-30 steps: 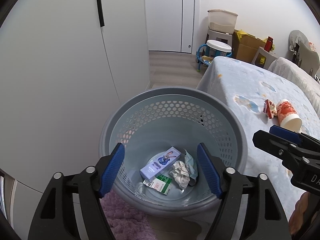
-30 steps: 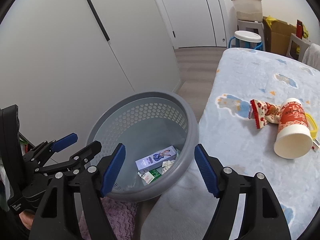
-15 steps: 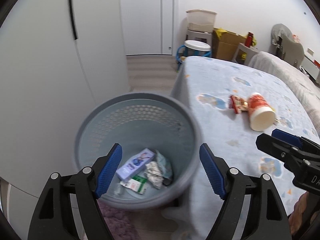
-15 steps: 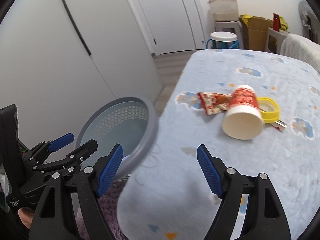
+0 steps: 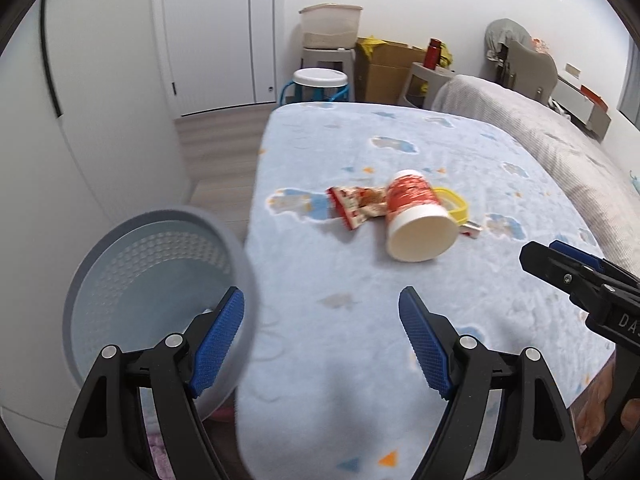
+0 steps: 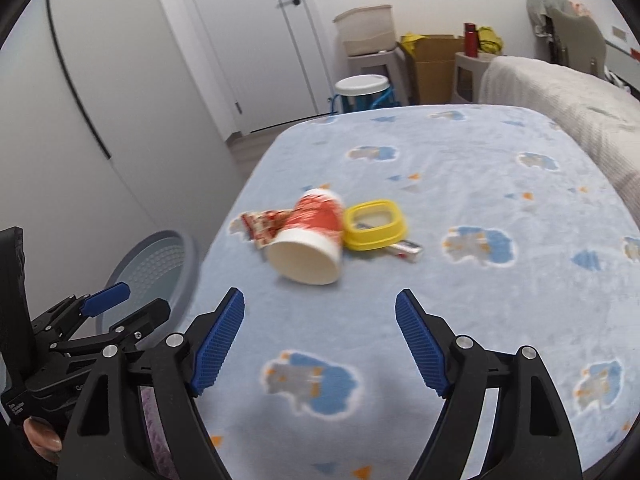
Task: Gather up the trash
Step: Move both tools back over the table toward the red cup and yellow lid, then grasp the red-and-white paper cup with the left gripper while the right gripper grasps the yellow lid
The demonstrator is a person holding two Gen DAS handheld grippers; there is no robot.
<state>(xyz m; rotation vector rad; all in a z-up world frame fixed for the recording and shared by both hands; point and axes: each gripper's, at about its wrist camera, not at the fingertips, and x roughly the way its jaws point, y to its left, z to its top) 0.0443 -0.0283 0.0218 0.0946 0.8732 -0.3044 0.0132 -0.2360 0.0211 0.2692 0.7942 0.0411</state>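
Observation:
On the light blue blanket [image 5: 400, 292] a red paper cup [image 5: 416, 216] [image 6: 312, 240] lies on its side, its mouth toward me. A red snack wrapper [image 5: 356, 204] [image 6: 264, 224] lies against the cup's left side. To the right is a yellow ring-shaped lid [image 5: 454, 204] [image 6: 376, 224] with a small packet [image 6: 408, 249] under its edge. The grey perforated basket [image 5: 160, 216] [image 6: 192, 248] stands on the floor at the left. My left gripper [image 5: 322, 332] is open and empty over the blanket's near edge. My right gripper [image 6: 320, 332] is open and empty, short of the cup.
White wardrobe doors [image 5: 100, 100] rise behind the basket. Beyond the bed stand a stool [image 5: 320, 80], cardboard boxes [image 5: 384, 64] and a plastic bin [image 5: 330, 26]. A grey bedspread [image 6: 560, 92] covers the far right. A purple rug [image 6: 158, 432] lies by the basket.
Both grippers have swung right, from over the basket to over the blanket. The cup and wrapper have come toward the middle of both views, and the basket has slid off to the left.

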